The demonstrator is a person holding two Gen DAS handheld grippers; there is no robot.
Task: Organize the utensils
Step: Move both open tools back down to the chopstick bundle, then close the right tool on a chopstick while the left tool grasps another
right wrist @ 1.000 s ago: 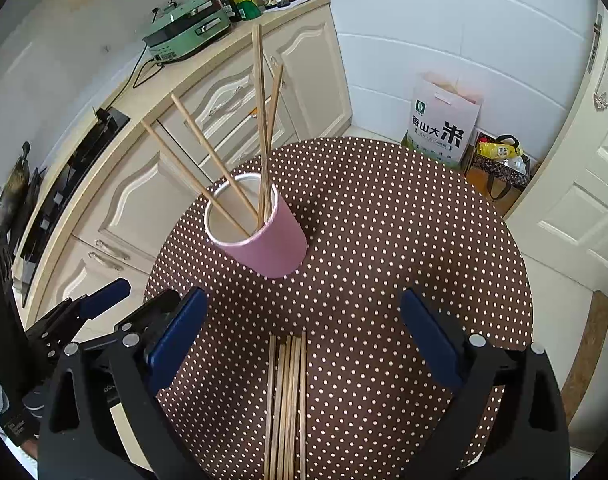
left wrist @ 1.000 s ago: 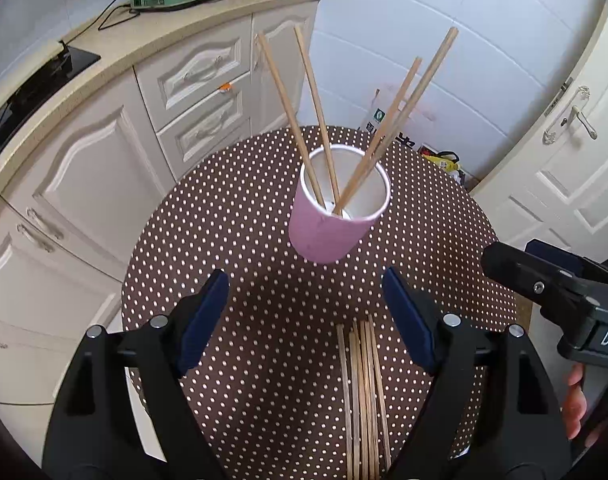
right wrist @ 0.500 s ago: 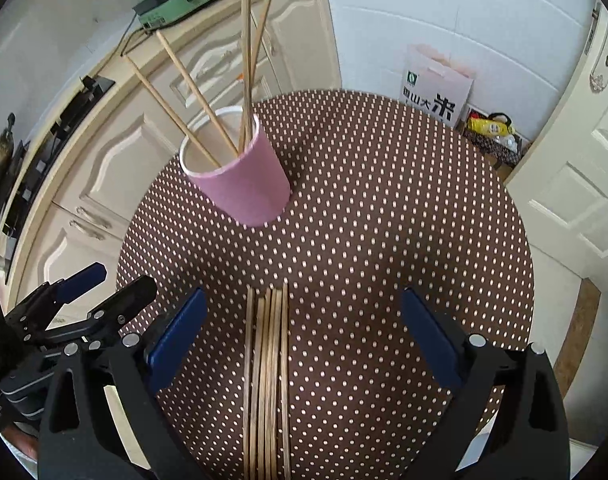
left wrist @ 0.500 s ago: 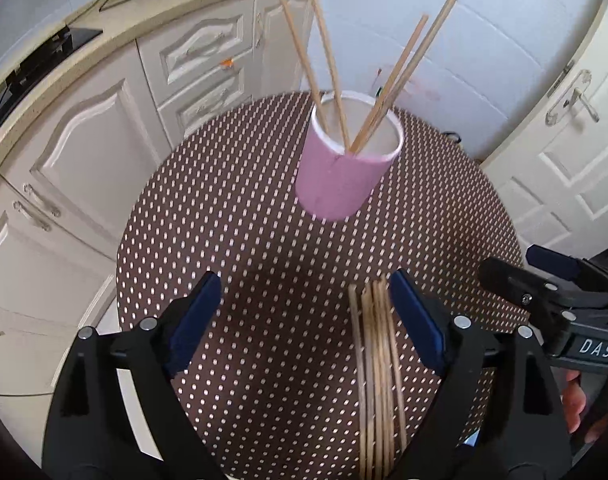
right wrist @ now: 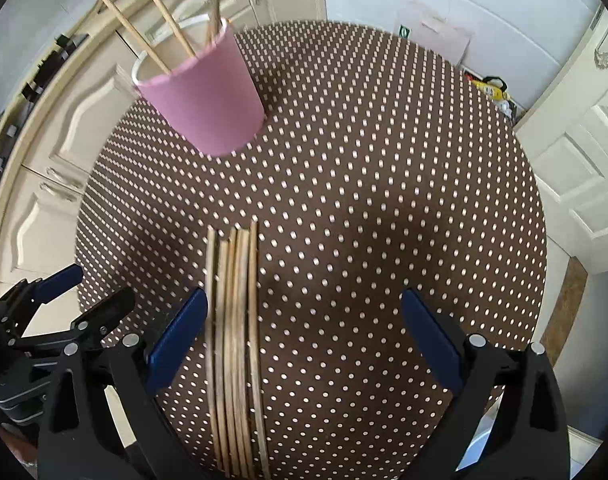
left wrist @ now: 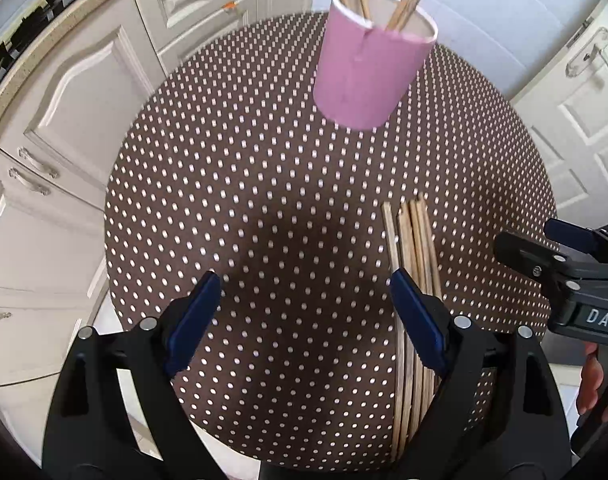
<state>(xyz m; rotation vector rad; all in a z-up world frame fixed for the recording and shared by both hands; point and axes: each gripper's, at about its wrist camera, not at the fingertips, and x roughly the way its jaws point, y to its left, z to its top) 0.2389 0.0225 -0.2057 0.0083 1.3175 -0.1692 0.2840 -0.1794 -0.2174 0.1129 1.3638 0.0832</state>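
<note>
A pink cup (left wrist: 370, 76) stands on the round brown polka-dot table (left wrist: 243, 184) with several wooden chopsticks upright in it; it also shows in the right wrist view (right wrist: 207, 104). A bundle of loose chopsticks (left wrist: 414, 248) lies flat near the table's front edge, also in the right wrist view (right wrist: 233, 340). My left gripper (left wrist: 304, 312) is open and empty, left of the bundle, its right finger over the bundle. My right gripper (right wrist: 304, 336) is open and empty, the bundle just inside its left finger. Each gripper shows in the other's view, the right one (left wrist: 560, 256) and the left one (right wrist: 63, 312).
Cream kitchen cabinets (left wrist: 63, 92) and a countertop curve along the left and back. A white panelled door (left wrist: 584, 92) stands at the right. A rice bag (right wrist: 436, 32) and a yellow bag (right wrist: 490, 88) sit on the floor behind the table.
Both grippers have come lower and closer to the table, so the loose chopsticks and the cup look larger. Both stay open and empty.
</note>
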